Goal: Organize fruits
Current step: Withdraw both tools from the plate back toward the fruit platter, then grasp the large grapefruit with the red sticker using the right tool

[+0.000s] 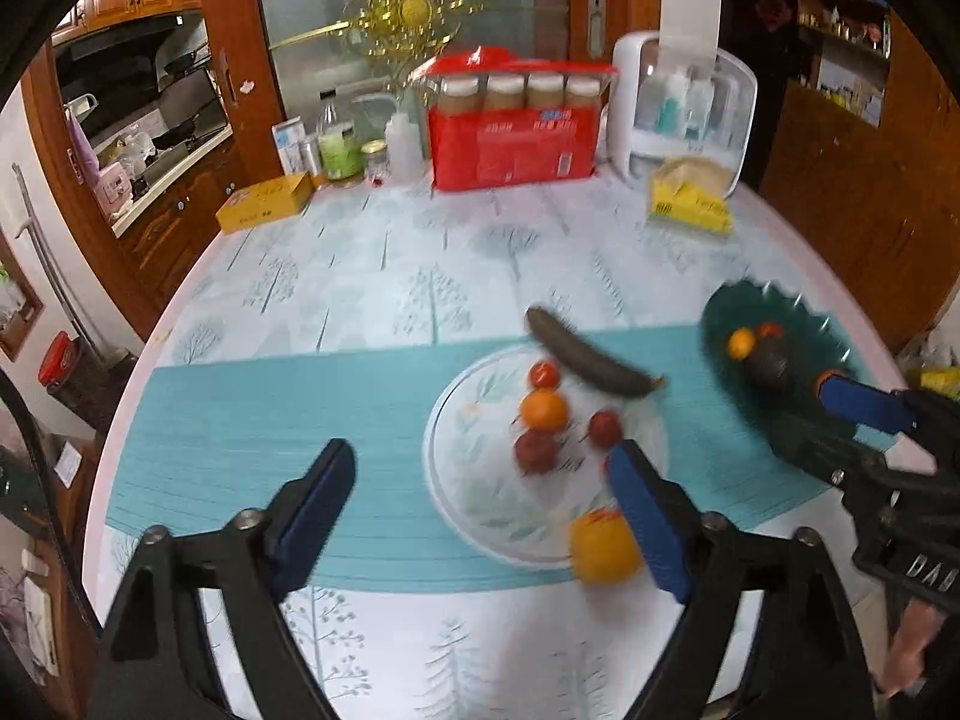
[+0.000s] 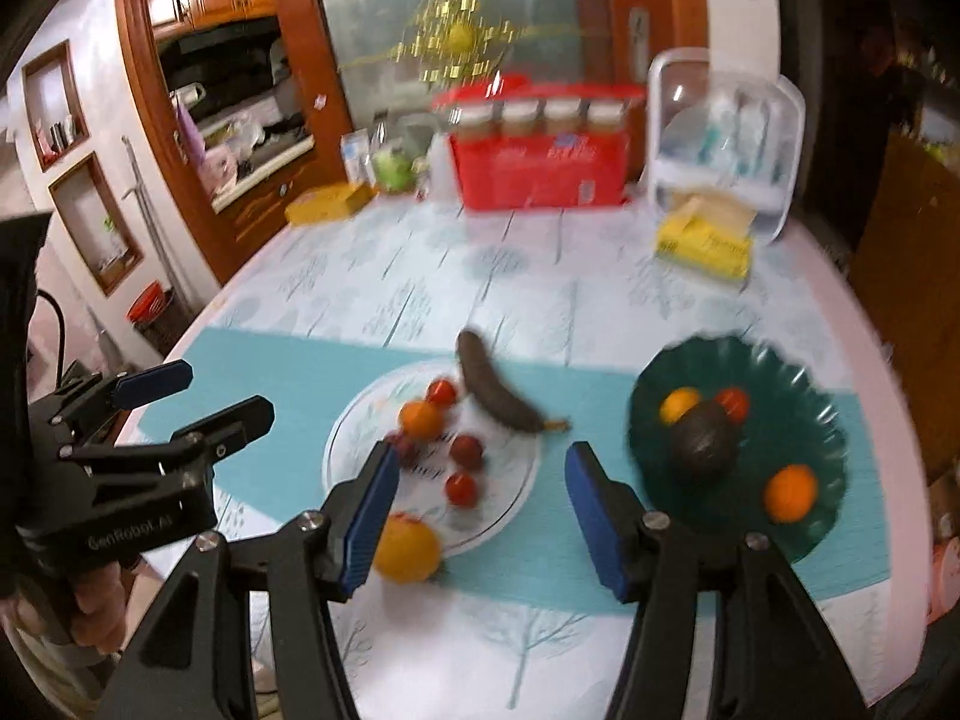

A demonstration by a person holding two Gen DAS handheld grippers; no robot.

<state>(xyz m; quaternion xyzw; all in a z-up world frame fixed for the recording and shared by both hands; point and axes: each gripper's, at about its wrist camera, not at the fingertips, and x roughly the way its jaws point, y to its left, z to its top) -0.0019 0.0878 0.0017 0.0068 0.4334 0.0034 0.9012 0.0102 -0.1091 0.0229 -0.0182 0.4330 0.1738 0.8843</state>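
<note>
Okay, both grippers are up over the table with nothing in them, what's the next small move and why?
Probably lower the left gripper onto the large orange fruit at the near rim of the white plate. It is the closest piece to that gripper, both sets of jaws are open and empty, and the green plate already holds an avocado and small fruits.

"GenRobot.AI" reads in pale letters on the left gripper [image 2: 198, 396] body; the red box [image 1: 510, 147] print blurs beyond reading.
</note>
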